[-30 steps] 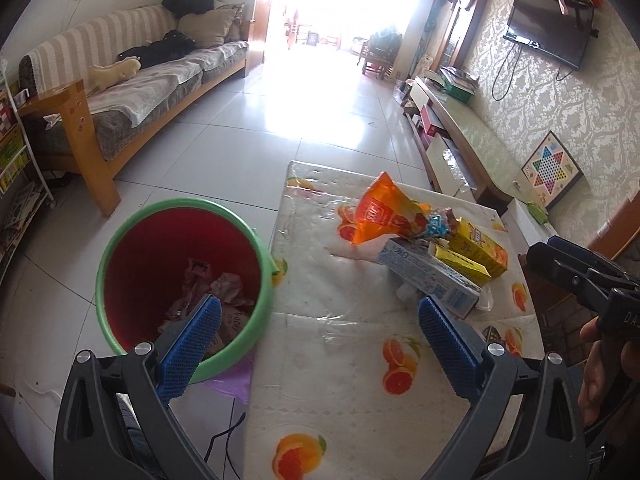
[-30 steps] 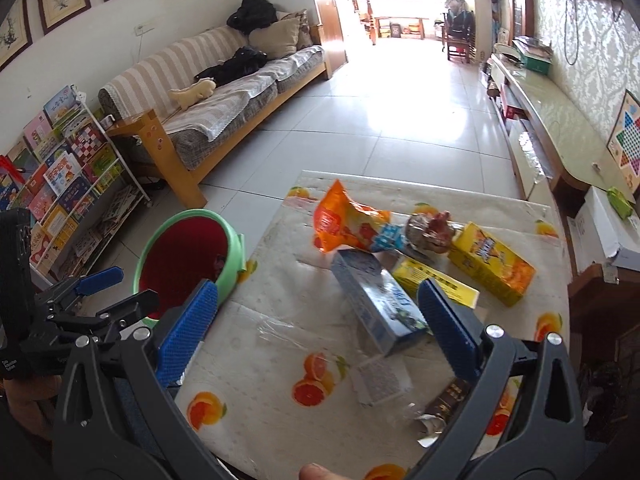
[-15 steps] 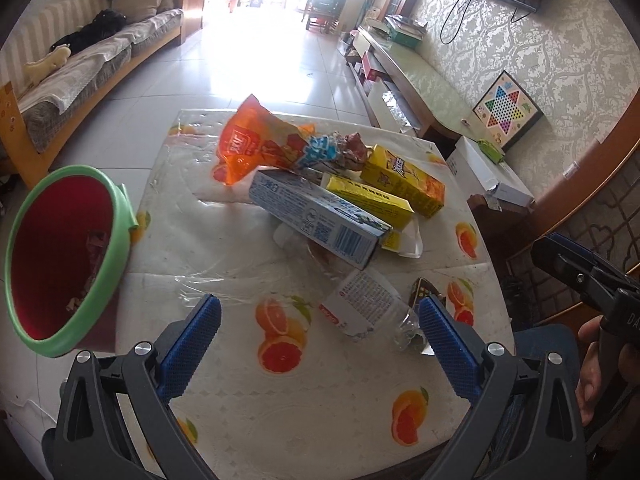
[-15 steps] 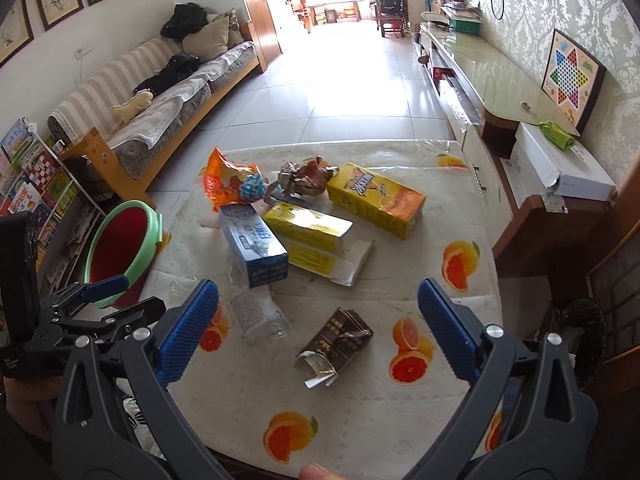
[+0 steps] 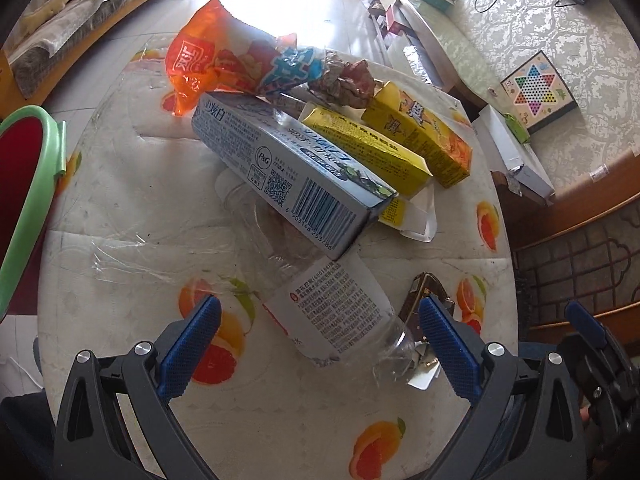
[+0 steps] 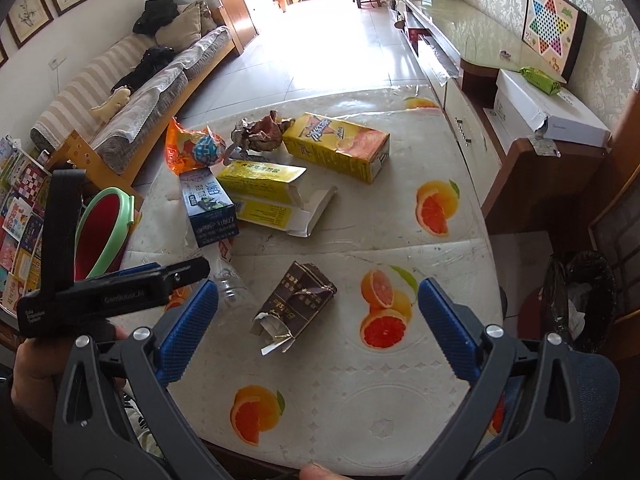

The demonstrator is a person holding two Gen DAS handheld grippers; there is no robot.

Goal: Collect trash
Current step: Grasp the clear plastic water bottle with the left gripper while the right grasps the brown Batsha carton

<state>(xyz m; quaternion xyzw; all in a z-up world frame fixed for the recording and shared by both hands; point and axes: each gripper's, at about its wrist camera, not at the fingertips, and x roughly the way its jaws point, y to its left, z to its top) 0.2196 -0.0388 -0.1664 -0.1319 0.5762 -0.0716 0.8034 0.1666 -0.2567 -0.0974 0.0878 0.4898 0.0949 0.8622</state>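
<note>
Trash lies on a table with an orange-print cover (image 5: 132,216). A crushed clear plastic bottle (image 5: 340,314) lies straight ahead of my open left gripper (image 5: 318,338), close to its fingers. Behind it are a blue-grey toothpaste box (image 5: 288,176), two yellow boxes (image 5: 368,148), an orange snack bag (image 5: 212,60) and a crumpled wrapper (image 5: 344,80). My open right gripper (image 6: 318,322) hovers over a crushed brown carton (image 6: 296,306), nothing held. The green-rimmed red bin (image 6: 100,232) stands left of the table.
A striped sofa (image 6: 132,76) lines the left wall beyond a tiled floor. A low cabinet (image 6: 472,40) with a checkers board (image 6: 554,26) and a white box (image 6: 548,112) runs along the right. A black waste basket (image 6: 580,300) stands at the right.
Both grippers swung right and down, away from the bin and closer to the table. The bottle and brown carton now lie just ahead of the open fingers.
</note>
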